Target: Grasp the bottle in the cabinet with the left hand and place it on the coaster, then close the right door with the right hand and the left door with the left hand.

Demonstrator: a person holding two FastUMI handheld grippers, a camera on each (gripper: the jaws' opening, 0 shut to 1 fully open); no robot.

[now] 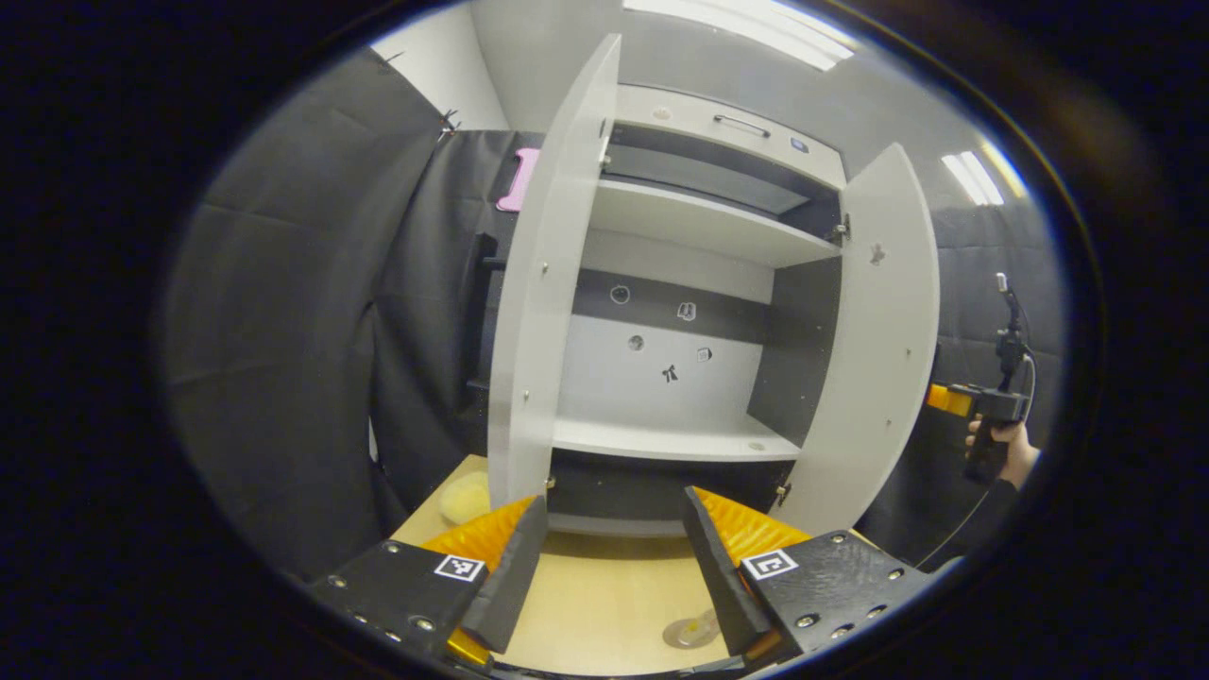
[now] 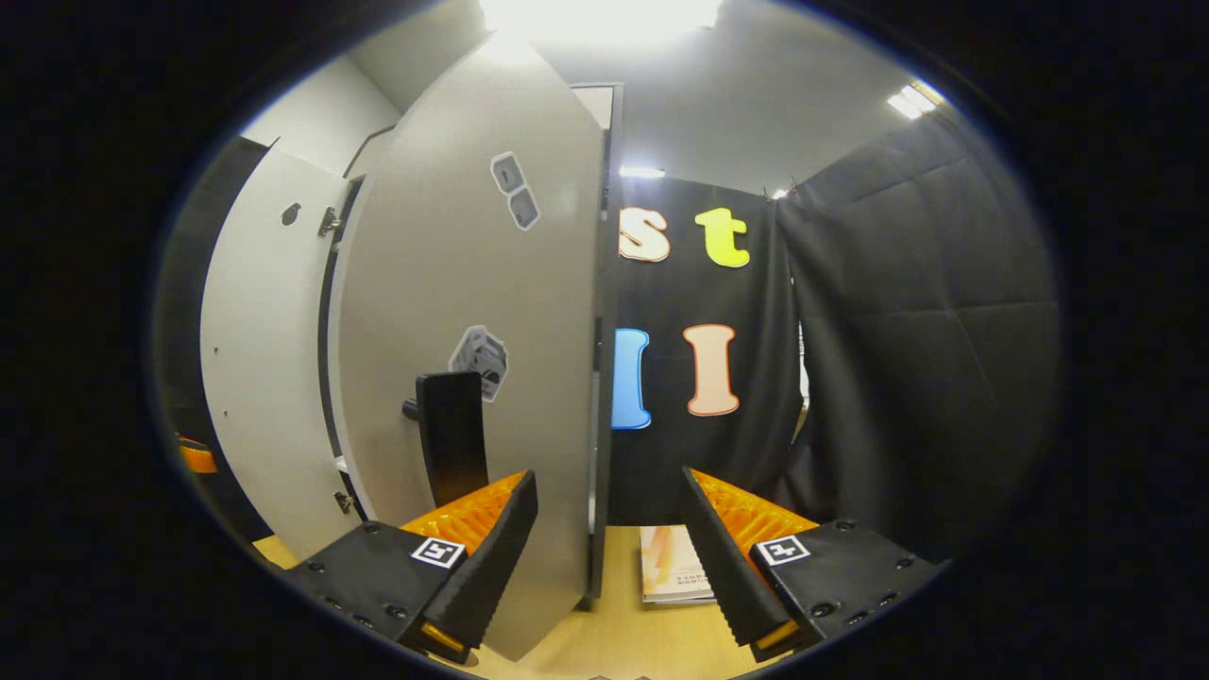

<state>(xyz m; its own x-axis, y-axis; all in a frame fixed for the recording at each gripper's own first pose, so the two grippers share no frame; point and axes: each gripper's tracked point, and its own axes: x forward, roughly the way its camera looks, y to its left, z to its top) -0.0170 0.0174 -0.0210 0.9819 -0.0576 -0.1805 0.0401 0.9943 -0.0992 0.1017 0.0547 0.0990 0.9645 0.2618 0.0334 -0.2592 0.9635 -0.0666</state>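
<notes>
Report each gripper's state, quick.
Left gripper: open, holding nothing, facing the open cabinet.
Right gripper: open, holding nothing, beside the right door.

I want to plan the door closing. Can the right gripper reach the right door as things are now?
Probably yes. The right gripper is open and sits just outside the right door, which stands open. The door's edge lies between its fingers, and nothing is between them and the door's outer face.
</notes>
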